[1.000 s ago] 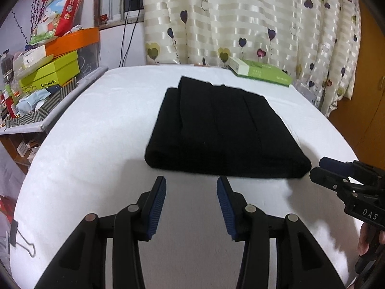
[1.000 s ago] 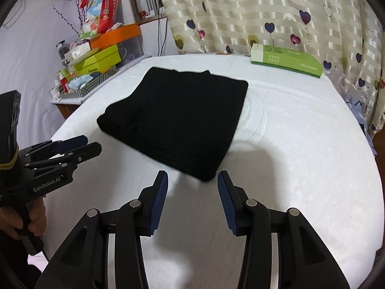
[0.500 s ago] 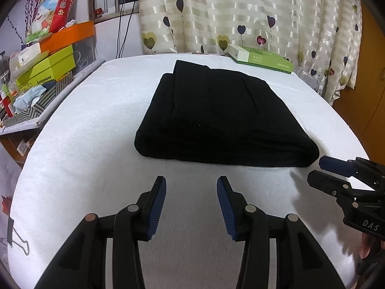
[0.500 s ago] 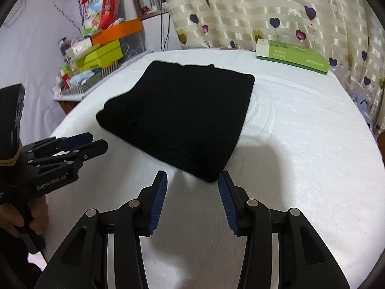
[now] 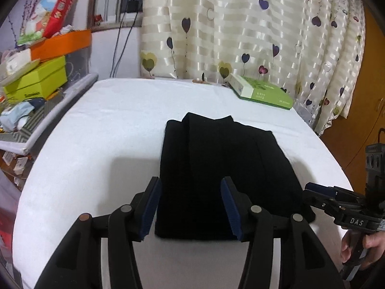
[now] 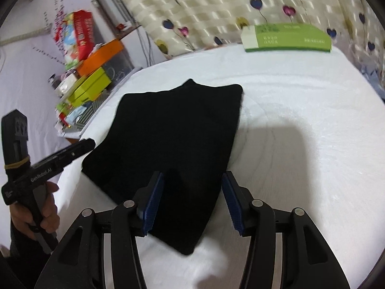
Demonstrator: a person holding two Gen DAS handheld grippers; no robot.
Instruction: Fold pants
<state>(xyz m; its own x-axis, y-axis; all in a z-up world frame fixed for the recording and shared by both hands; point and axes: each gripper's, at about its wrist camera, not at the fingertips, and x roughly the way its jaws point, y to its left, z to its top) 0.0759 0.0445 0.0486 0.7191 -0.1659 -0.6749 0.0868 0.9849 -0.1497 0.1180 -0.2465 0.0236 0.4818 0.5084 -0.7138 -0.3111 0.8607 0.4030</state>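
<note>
Left tongs [image 5: 190, 203]: spread wide, nothing between the pads. They straddle the near-left corner of the pants [image 5: 223, 168], one blue pad on either side of the cloth edge. Contact with the fabric cannot be confirmed from this view.

Right tongs [image 6: 191, 198]: likewise spread, empty. They sit over the near-right corner of the same folded edge, with the cloth running between the pads. Judgement: both tools are set at matching corners so the near edge can be pinched at two points and lifted evenly, which keeps the layers from skewing.

Pants: black, already folded into a thick rectangular stack, lying flat near the middle of the table [image 5: 101, 144], which is covered in white cloth. Layer edges show at the far-left side, so the stack is several plies deep. Judgement: one more fold, near edge over to far edge, would likely finish it.

Surroundings: a green box [image 5: 261, 91] rests at the far edge of the table, well apart from the pants, out of the fold path. Heart-print curtain [image 5: 240, 24] behind.
</note>
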